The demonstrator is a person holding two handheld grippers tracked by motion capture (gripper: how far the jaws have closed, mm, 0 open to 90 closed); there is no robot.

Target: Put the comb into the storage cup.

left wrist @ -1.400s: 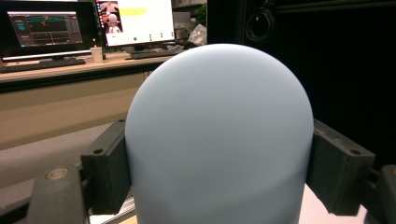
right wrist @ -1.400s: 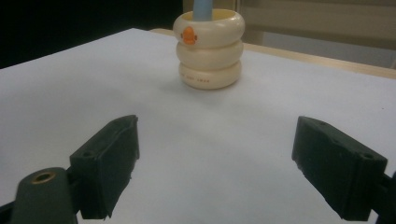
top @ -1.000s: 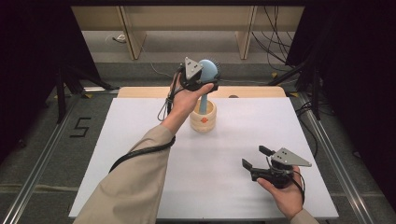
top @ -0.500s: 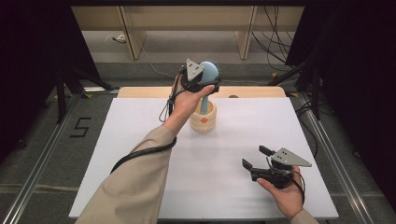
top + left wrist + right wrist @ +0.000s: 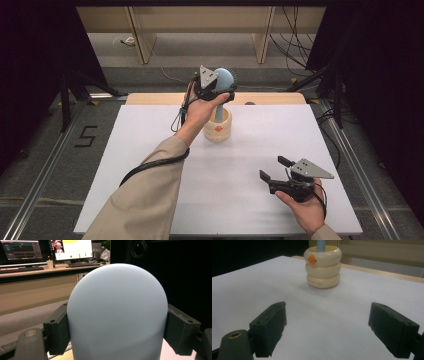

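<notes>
A light-blue peg with a domed head [image 5: 226, 79] stands in a cream holder shaped like stacked rings [image 5: 218, 126], at the back middle of the white table [image 5: 145, 150]. My left gripper [image 5: 226, 86] is raised over the holder and shut on the dome. In the left gripper view both black pads [image 5: 58, 331] press the sides of the dome [image 5: 117, 310]. My right gripper [image 5: 274, 168] rests low at the front right, open and holding nothing. In the right gripper view its gripper [image 5: 327, 332] faces the cream holder [image 5: 323, 266], with the blue stem [image 5: 321, 245] rising out of it.
A wooden strip [image 5: 270, 98] runs along the table's far edge. Dark frame posts and cables stand at both sides. A "5" is marked on the floor [image 5: 86, 136] at the left. A desk with monitors [image 5: 27, 250] lies beyond the table.
</notes>
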